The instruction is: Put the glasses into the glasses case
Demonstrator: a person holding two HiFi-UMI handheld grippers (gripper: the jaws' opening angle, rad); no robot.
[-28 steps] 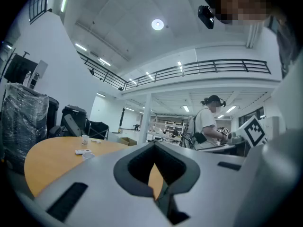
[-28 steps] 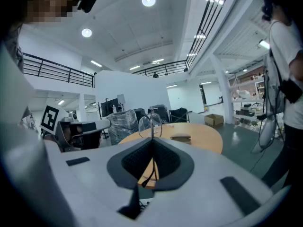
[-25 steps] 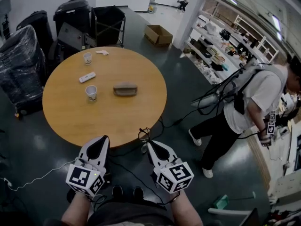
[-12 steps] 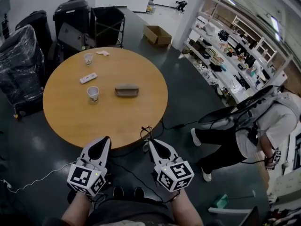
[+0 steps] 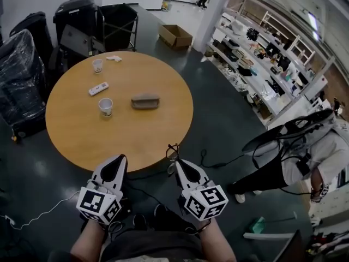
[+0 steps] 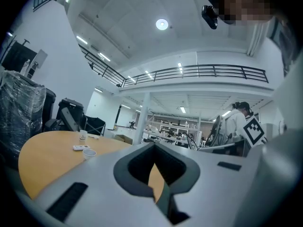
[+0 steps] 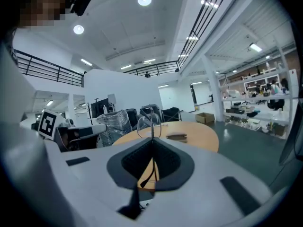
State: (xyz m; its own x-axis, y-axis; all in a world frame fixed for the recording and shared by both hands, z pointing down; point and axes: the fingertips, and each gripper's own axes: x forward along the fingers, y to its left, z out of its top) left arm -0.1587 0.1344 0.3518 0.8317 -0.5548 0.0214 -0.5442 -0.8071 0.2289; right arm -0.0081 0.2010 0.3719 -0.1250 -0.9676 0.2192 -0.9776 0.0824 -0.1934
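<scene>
The right gripper (image 5: 178, 164) is held low at the near edge of the scene, just off the near rim of the round wooden table (image 5: 82, 135). Its jaws are clamped together on the glasses (image 5: 173, 150). In the right gripper view the thin-framed lenses stand upright above the closed tips and one dark temple arm hangs down through the gap behind them. The left gripper (image 5: 116, 165) sits beside it to the left, its jaws closed together with nothing between them; only a sliver of tabletop shows through the opening behind the tips. Each gripper carries a cube printed with black-and-white square markers, the only clear print in view. The glasses case (image 5: 145, 101), a grey-brown oblong, lies closed near the middle of the table, well apart from the glasses and farther away than both grippers. To its left stands a white paper cup (image 5: 105, 107), and beyond that lies a small white remote control (image 5: 98, 88). A second paper cup (image 5: 97, 65), with markings too small to read, stands near the far rim. On the floor beyond the table are a cardboard box (image 5: 175, 36), black suitcases (image 5: 76, 15) and a plastic-wrapped bundle (image 5: 19, 70) at the far left. To the right, another person (image 5: 311, 152) in a white shirt stands bent over, wearing a cabled backpack rig.
</scene>
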